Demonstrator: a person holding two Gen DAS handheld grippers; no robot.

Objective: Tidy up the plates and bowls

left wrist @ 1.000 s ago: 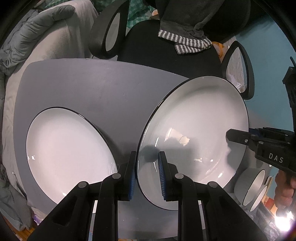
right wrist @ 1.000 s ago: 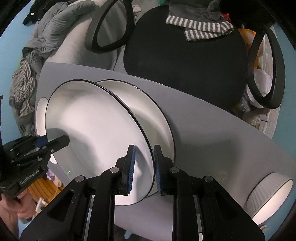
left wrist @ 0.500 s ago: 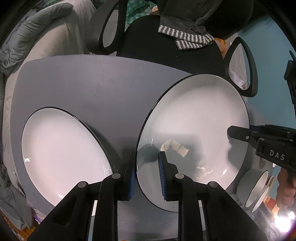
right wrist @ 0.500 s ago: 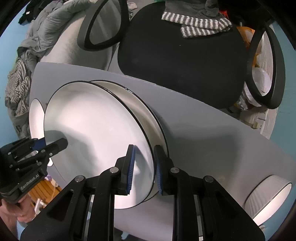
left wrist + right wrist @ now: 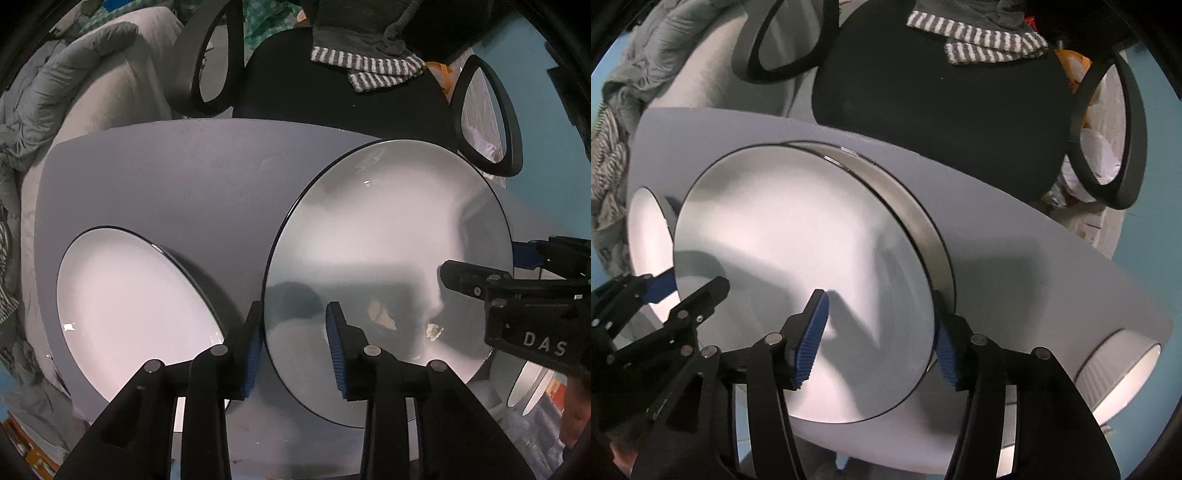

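Opening their jaws, the left gripper (image 5: 295, 345) and right gripper (image 5: 877, 334) straddle opposite edges of a white plate (image 5: 798, 266), pads no longer pressing its rim. That plate sits on another plate (image 5: 923, 225) on the grey table (image 5: 1015, 266), beside a third plate (image 5: 129, 306). A ribbed bowl (image 5: 1115, 376) stands near the table's edge.
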